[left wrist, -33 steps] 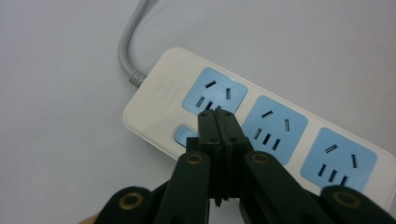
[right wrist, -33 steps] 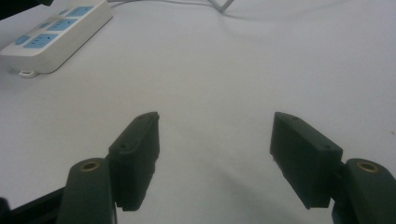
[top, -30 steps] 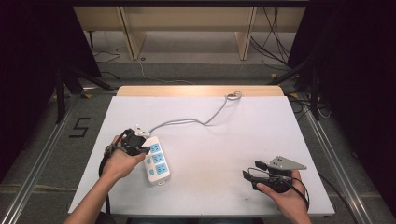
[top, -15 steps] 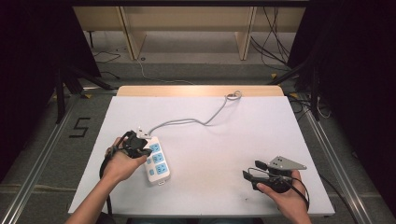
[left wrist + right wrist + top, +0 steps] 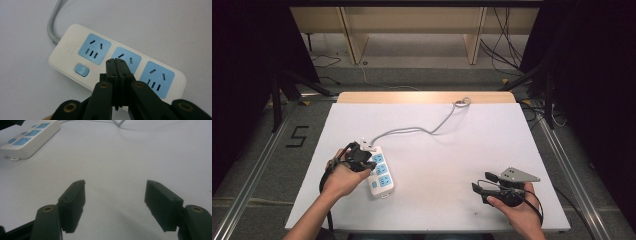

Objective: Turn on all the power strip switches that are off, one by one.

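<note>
Power strip (image 5: 117, 65) at the table's (image 5: 452, 150) near-left: left gripper (image 5: 116, 65), fingers clenched empty, poised above its switch (image 5: 82, 70), likely pressing next. Right gripper (image 5: 115, 205) released, well apart.

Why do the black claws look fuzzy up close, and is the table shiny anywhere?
Right gripper view: the right hand-held gripper sits too near the lens, so it blurs. Left gripper view: the power strip is fairly sharp. High view: the table is evenly lit, soft shadows, no glare.
</note>
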A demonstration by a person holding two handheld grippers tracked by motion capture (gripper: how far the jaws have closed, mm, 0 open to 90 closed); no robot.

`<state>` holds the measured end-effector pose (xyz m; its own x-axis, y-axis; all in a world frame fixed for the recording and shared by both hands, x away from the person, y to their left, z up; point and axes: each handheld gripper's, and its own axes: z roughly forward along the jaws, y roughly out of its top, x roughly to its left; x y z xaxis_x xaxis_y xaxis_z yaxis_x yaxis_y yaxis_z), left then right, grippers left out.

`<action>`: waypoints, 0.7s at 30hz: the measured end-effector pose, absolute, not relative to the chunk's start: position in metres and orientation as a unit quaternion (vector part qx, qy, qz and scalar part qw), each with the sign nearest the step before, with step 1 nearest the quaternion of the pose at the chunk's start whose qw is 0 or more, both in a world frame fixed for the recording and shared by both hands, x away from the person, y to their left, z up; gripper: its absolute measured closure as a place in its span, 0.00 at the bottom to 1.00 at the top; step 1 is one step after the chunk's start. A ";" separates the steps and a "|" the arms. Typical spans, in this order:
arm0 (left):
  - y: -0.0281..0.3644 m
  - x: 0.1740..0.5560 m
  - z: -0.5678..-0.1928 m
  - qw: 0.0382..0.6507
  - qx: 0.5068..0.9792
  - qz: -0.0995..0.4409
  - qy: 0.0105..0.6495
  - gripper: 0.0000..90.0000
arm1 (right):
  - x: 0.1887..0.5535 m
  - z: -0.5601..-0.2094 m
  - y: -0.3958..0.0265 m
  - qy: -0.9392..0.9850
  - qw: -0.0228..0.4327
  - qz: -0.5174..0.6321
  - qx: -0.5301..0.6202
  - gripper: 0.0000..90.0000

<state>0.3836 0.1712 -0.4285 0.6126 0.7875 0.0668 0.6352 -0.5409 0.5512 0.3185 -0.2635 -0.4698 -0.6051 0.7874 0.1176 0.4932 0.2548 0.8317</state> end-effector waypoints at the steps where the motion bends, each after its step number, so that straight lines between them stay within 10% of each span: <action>1: 0.171 0.384 -0.429 0.245 0.864 0.155 0.412 1.00 | 0.319 -0.470 -0.263 0.775 0.164 0.449 0.413 0.38; 21: 0.162 0.373 -0.428 0.241 0.875 0.146 0.393 1.00 | 0.318 -0.470 -0.263 0.775 0.163 0.449 0.413 0.38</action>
